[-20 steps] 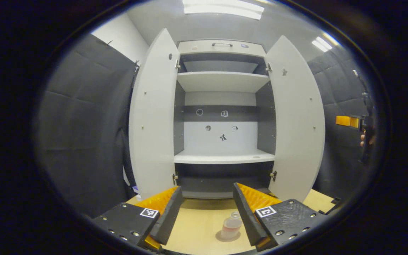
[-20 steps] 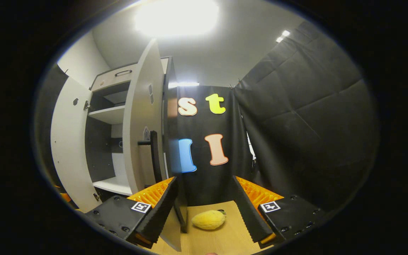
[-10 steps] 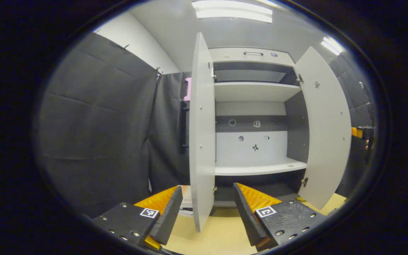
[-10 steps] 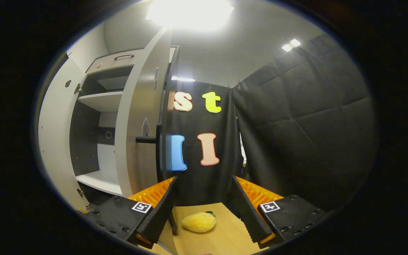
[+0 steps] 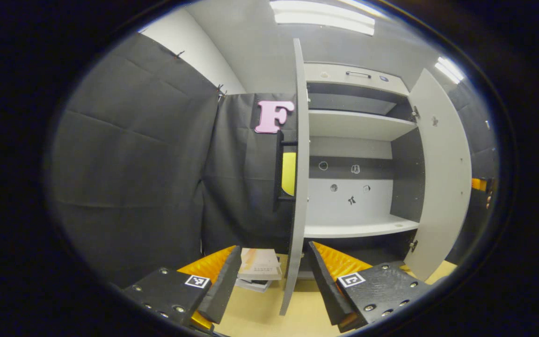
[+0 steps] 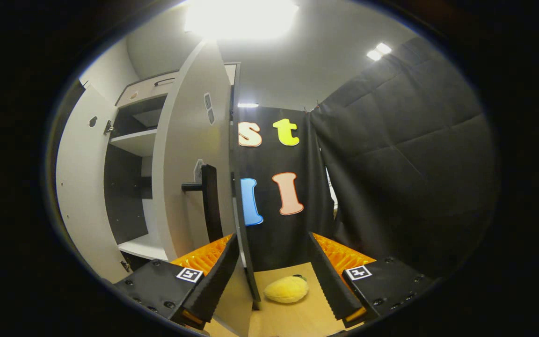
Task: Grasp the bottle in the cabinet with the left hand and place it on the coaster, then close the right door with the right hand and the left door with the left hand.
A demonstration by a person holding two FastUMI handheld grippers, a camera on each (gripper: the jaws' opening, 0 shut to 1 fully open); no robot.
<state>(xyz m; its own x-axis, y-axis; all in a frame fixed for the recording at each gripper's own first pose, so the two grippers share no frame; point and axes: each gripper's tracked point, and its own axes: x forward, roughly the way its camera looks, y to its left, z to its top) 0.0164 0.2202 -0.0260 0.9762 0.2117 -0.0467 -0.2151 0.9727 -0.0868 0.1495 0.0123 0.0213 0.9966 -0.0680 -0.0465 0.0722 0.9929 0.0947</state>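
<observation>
Standing open, both cabinet [image 5: 358,140] doors: left door [image 5: 297,187] edge-on between the spread left gripper [image 5: 274,281] fingers, right door [image 6: 190,178] beside the spread right gripper [image 6: 272,276]. Lying on the tabletop [image 6: 293,318] near the right door's edge, a yellow toy [image 6: 286,289]; stacked by the left door's foot, boxes [image 5: 259,269].

One cabinet [image 5: 358,140] stands with two doors, the left door [image 5: 297,187] and the right door [image 5: 442,178], both open, and two white shelves inside (the lower shelf [image 5: 358,229] bare). Left of the cabinet lies one small stack of books [image 5: 260,269]; to its right, one yellow plush toy [image 6: 287,289].
</observation>
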